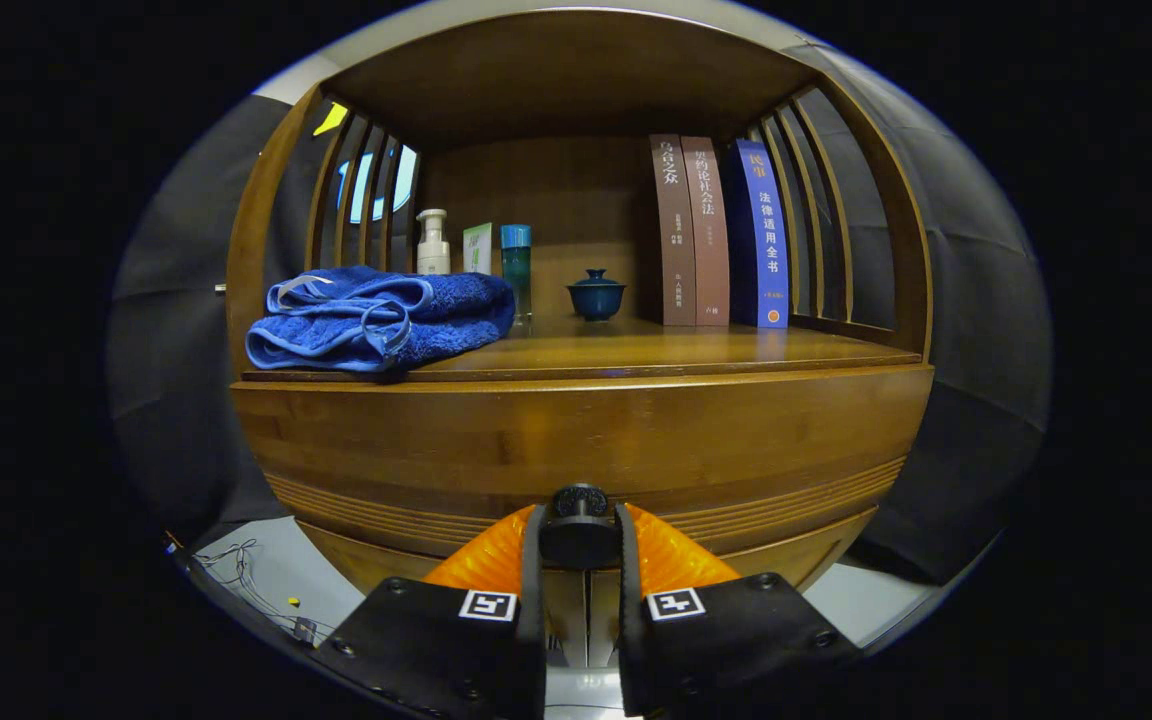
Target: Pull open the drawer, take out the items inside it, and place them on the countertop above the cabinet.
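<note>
Both claw [579,530] fingers clamp drawer knob [579,505]; drawer [576,440] interior hidden, towel [376,320] on countertop [656,350].

The cabinet [576,440] is varnished wood with a satin sheen; its counter [696,350] reflects light softly. The drawer knob [579,525], dark and matt, sits between the fingers of the tongs [579,560], which close against both its sides. The towel [376,318] is plush terry cloth with smooth trim. The lidded cup [596,294] looks glazed and glossy. The books [721,232] have matt paper spines.
</note>
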`<state>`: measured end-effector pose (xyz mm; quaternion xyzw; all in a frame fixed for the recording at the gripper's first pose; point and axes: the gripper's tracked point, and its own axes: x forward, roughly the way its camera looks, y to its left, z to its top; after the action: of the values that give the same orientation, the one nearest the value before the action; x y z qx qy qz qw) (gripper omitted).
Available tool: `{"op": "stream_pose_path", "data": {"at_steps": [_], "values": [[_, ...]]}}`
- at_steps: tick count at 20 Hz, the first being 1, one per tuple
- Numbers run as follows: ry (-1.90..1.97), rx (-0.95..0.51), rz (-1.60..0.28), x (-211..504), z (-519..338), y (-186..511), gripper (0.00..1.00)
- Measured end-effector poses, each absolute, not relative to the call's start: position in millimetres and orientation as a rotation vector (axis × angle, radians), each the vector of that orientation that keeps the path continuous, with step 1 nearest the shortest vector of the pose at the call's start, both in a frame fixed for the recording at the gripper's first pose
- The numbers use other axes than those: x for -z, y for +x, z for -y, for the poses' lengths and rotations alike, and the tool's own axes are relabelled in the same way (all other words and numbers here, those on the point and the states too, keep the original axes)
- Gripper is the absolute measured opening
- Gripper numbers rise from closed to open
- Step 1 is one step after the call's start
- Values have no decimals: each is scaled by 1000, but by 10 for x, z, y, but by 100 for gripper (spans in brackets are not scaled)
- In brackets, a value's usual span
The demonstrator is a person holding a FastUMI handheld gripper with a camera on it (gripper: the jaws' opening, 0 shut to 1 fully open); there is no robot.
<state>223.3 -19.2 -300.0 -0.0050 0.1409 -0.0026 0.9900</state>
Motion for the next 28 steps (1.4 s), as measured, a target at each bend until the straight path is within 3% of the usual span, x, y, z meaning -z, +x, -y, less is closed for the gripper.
{"op": "stream_pose_path", "data": {"at_steps": [19, 28], "values": [[-12, -26, -313, 2967, 229, 699, 33], [-11, -35, -310, 2954, 188, 548, 33]]}}
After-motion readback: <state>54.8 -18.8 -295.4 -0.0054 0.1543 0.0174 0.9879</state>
